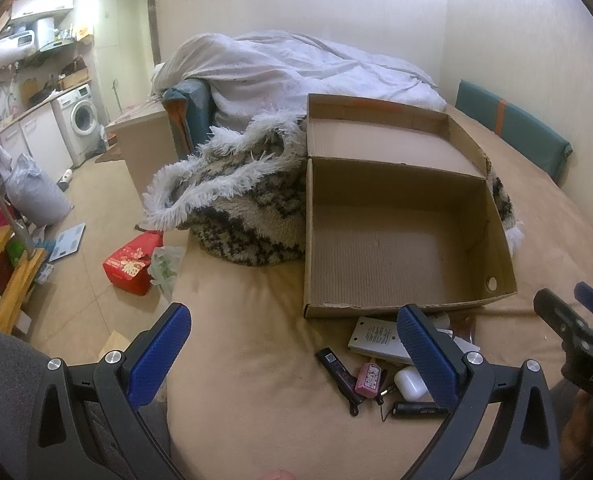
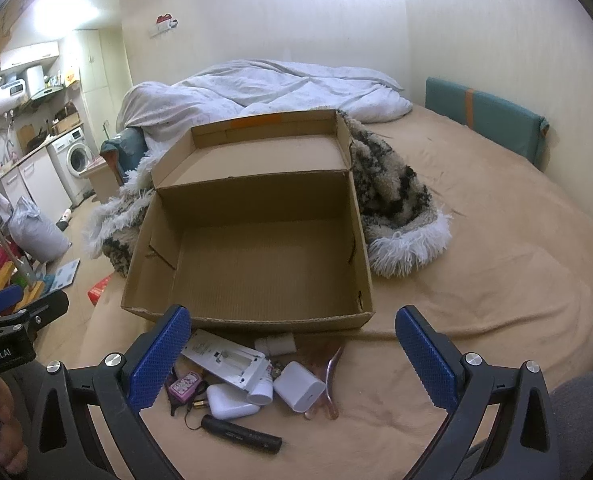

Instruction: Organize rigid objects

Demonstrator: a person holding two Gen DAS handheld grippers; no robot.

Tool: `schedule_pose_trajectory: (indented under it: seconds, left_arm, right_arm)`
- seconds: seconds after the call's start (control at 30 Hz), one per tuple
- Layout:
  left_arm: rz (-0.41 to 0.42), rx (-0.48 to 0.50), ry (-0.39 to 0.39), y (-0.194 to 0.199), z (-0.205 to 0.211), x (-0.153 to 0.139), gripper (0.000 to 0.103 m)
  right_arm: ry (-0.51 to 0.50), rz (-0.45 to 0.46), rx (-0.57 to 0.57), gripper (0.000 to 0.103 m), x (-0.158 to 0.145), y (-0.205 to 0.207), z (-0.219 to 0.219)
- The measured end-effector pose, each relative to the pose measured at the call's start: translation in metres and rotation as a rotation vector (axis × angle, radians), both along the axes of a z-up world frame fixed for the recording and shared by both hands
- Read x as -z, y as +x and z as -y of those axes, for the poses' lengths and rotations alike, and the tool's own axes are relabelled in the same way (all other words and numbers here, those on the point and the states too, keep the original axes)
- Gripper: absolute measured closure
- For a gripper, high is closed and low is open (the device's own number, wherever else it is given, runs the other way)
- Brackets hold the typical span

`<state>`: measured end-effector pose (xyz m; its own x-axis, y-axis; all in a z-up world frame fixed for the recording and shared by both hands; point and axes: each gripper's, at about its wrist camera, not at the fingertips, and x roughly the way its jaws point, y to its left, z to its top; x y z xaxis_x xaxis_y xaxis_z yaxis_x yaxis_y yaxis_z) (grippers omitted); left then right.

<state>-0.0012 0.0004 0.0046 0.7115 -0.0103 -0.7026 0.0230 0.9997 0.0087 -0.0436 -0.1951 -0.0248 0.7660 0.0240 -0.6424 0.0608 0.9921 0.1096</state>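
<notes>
An empty cardboard box (image 1: pixel 400 240) (image 2: pixel 256 260) with its lid folded back sits on the bed. In front of it lies a pile of small items: a white remote (image 2: pixel 226 360) (image 1: pixel 376 338), a white earbud case (image 2: pixel 228 402) (image 1: pixel 410 384), a white charger block (image 2: pixel 300 386), a pink patterned item (image 2: pixel 184 387) (image 1: pixel 367 378), a black tube (image 2: pixel 242 435) (image 1: pixel 418 409), a black stick (image 1: pixel 334 368) and a pink comb (image 2: pixel 328 384). My left gripper (image 1: pixel 292 356) is open, left of the pile. My right gripper (image 2: pixel 292 360) hangs open just above the pile, holding nothing.
A shaggy black-and-cream throw (image 1: pixel 248 204) (image 2: pixel 396 200) lies behind the box, with a white duvet (image 1: pixel 296 72) beyond. A teal cushion (image 2: pixel 484 120) leans on the wall. Left of the bed, the floor holds a red box (image 1: pixel 130 266), a scale (image 1: pixel 68 242) and a grey bag (image 1: pixel 32 196).
</notes>
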Motion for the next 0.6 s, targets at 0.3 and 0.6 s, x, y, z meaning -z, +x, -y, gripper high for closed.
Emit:
schedule_pose_trajectory:
  seconds: [0.3,0.6]
  left_arm:
    - [-0.003,-0.002,-0.006,0.0006,-0.0023,-0.0034,0.0]
    - [-0.003,-0.006,-0.008,0.0038,-0.0052,0.0019,0.0]
  right_arm:
    - [-0.015,0.001,0.004,0.0,0.0013,0.0012,-0.0014]
    - [-0.027,0.004,0.009,0.0,0.0011,0.0022,-0.0003]
